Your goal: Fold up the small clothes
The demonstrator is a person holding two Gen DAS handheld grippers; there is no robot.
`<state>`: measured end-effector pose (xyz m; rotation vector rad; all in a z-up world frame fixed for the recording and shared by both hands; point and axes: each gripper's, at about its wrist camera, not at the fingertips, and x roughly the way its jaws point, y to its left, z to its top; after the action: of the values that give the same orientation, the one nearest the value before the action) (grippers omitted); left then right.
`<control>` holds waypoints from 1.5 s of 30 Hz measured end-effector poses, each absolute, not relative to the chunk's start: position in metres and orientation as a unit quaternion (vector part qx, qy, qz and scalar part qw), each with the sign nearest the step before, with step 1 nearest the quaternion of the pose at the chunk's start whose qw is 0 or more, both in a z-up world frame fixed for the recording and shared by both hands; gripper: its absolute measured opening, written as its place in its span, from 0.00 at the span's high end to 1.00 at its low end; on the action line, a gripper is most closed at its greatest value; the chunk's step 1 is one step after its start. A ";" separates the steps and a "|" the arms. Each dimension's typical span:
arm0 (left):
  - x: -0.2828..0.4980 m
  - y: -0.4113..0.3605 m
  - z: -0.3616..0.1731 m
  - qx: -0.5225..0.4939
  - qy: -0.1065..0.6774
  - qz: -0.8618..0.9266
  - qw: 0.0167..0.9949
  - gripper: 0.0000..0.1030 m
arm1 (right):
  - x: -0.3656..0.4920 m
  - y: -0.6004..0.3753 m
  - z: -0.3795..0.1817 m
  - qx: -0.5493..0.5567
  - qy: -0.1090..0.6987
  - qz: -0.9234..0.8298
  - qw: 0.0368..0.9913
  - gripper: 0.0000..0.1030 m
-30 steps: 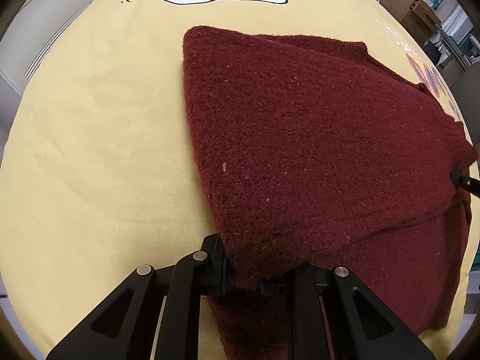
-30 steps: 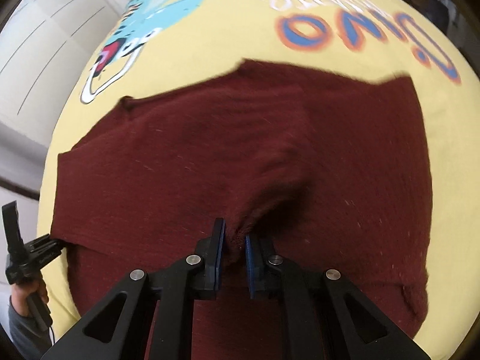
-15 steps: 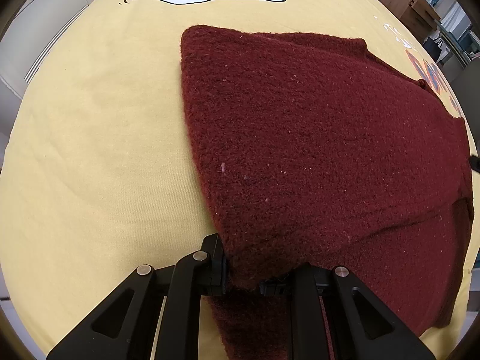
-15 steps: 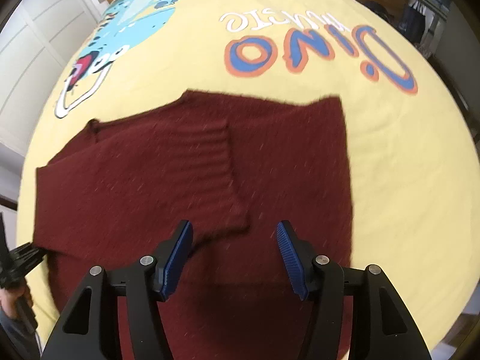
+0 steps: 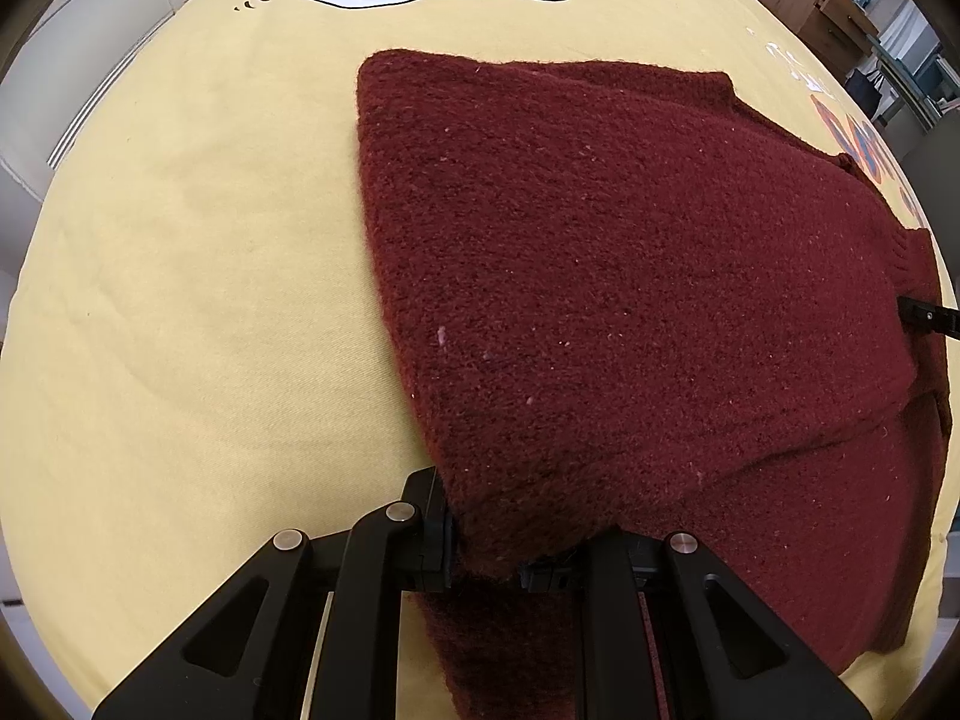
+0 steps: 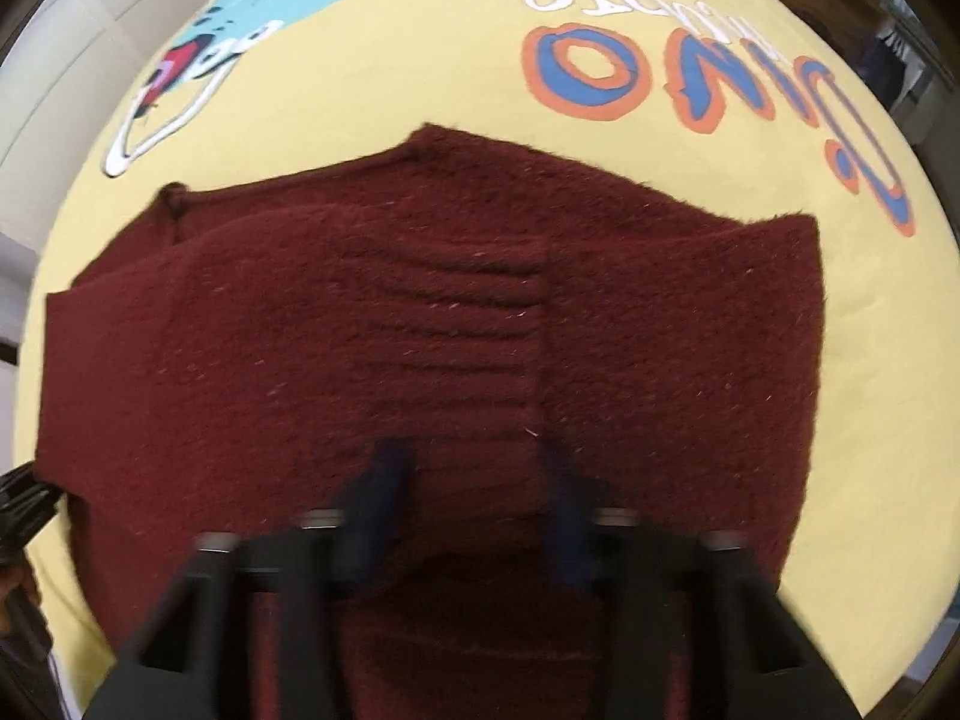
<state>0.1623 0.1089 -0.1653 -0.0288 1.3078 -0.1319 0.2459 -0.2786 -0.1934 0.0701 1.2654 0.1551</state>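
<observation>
A dark red sweater [image 5: 630, 300] lies half-folded on a yellow table [image 5: 180, 300]. The left gripper [image 5: 486, 564] pinches its corner; the right gripper [image 6: 474, 504] hovers, fingers apart. Tugging could undo the fold.

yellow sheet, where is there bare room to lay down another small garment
Bare yellow sheet lies beside the maroon sweater, and between its far edge and the blue-orange lettering. Crowded where the left gripper pinches cloth.
</observation>
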 end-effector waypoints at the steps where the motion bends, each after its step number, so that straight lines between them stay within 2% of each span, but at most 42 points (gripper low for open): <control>1: 0.162 0.108 -0.165 -0.013 0.607 -0.061 0.792 0.88 | 0.243 -0.277 -0.192 0.034 0.587 0.081 0.804 0.85; 13: 0.159 0.091 -0.159 0.014 0.592 -0.069 0.802 0.88 | 0.206 -0.303 -0.154 0.026 0.525 0.050 0.849 0.88; 20: 0.162 0.083 -0.169 0.033 0.593 -0.060 0.802 0.87 | 0.204 -0.305 -0.187 0.000 0.548 0.020 0.837 0.87; 23: 0.161 0.079 -0.168 0.043 0.586 -0.064 0.807 0.85 | 0.203 -0.304 -0.193 0.006 0.545 0.017 0.838 0.86; 25: 0.160 0.076 -0.168 0.047 0.585 -0.066 0.807 0.83 | 0.203 -0.305 -0.191 0.013 0.544 0.014 0.839 0.79; 26: 0.160 0.076 -0.168 0.047 0.585 -0.063 0.807 0.79 | 0.202 -0.307 -0.190 0.009 0.543 0.009 0.840 0.75; 27: 0.161 0.076 -0.166 0.050 0.585 -0.051 0.808 0.68 | 0.200 -0.308 -0.190 0.003 0.541 0.005 0.841 0.70; 28: 0.161 0.077 -0.166 0.055 0.585 -0.043 0.808 0.60 | 0.199 -0.307 -0.188 -0.005 0.539 0.002 0.842 0.59; 29: 0.161 0.077 -0.163 0.060 0.583 -0.037 0.809 0.43 | 0.198 -0.305 -0.187 -0.015 0.539 -0.003 0.842 0.52; 30: 0.160 0.077 -0.159 0.058 0.582 -0.037 0.810 0.27 | 0.195 -0.305 -0.185 -0.024 0.539 -0.006 0.842 0.40; 32: 0.157 0.081 -0.150 0.046 0.582 -0.043 0.811 0.19 | 0.190 -0.306 -0.180 -0.028 0.538 -0.003 0.842 0.33; 34: 0.152 0.085 -0.139 0.033 0.574 -0.043 0.817 0.16 | 0.185 -0.306 -0.174 -0.024 0.537 0.005 0.843 0.25; 36: 0.146 0.088 -0.128 0.030 0.566 -0.043 0.822 0.01 | 0.178 -0.305 -0.165 -0.021 0.532 0.017 0.846 0.24; 39: 0.138 0.082 -0.106 0.036 0.544 -0.046 0.837 0.01 | 0.170 -0.300 -0.151 -0.026 0.518 0.023 0.855 0.19; 45: 0.139 0.041 -0.079 0.035 0.510 -0.072 0.857 0.01 | 0.158 -0.275 -0.134 -0.047 0.489 0.048 0.869 0.16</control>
<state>0.1390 0.0410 -0.0790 0.0729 1.0713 -0.1505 0.1582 -0.2746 -0.1338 -0.0993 1.0238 0.1002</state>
